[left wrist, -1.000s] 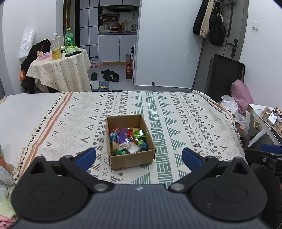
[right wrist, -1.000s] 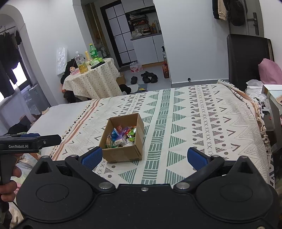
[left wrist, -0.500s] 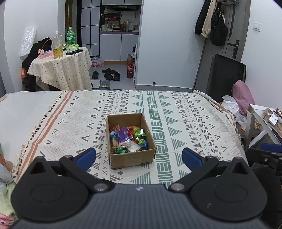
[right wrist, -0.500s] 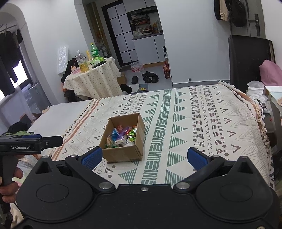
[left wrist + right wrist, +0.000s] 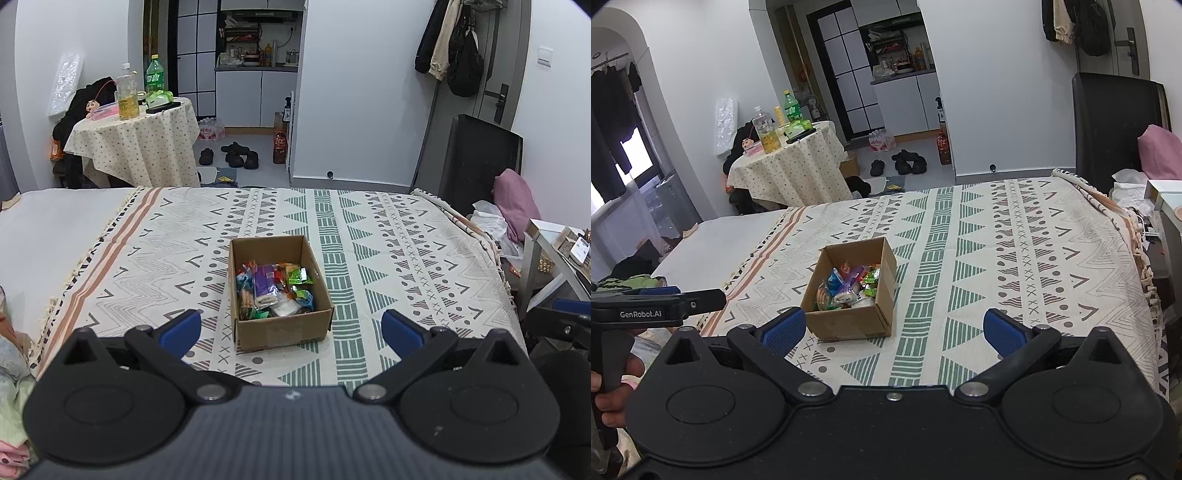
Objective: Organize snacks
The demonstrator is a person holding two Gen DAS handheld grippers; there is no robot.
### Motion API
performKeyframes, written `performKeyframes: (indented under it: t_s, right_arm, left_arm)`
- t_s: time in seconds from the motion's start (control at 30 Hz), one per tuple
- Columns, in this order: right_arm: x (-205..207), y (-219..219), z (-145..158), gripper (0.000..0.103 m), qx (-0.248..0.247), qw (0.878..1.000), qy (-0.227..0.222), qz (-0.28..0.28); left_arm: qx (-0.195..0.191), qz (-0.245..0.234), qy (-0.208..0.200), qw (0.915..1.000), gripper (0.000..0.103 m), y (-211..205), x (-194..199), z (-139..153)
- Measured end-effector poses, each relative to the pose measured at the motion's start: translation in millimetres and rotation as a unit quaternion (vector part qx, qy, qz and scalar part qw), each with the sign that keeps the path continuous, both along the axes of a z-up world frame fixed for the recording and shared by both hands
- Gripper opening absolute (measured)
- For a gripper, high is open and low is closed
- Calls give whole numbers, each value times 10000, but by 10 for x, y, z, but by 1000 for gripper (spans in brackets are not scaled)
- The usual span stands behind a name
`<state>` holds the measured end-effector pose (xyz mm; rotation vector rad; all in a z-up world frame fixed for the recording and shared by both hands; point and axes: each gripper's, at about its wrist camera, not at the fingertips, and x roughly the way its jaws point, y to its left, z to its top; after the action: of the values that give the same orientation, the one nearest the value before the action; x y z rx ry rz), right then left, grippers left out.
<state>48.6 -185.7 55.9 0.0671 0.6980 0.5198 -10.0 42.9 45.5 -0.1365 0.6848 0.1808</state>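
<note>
Since a moment ago almost nothing has changed: my left tool (image 5: 291, 326) and right tool (image 5: 894, 328) stay spread apart and empty, held back from the cardboard box (image 5: 280, 325). The snacks (image 5: 275, 290) lie together inside it, on the bed (image 5: 406, 240).

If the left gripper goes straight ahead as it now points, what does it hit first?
Probably the cardboard box of snacks, which sits between the open left gripper fingers' line. Depth is unclear; it may pass above it.
</note>
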Motion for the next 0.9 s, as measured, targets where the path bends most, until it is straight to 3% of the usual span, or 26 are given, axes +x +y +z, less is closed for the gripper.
performKeyframes:
  t_s: [0.9]
  right_arm:
    - [-5,-32,-58,103,91,9999,17,-70]
  left_arm:
    - [35,-139,1,9999,103,-83,-17,-32]
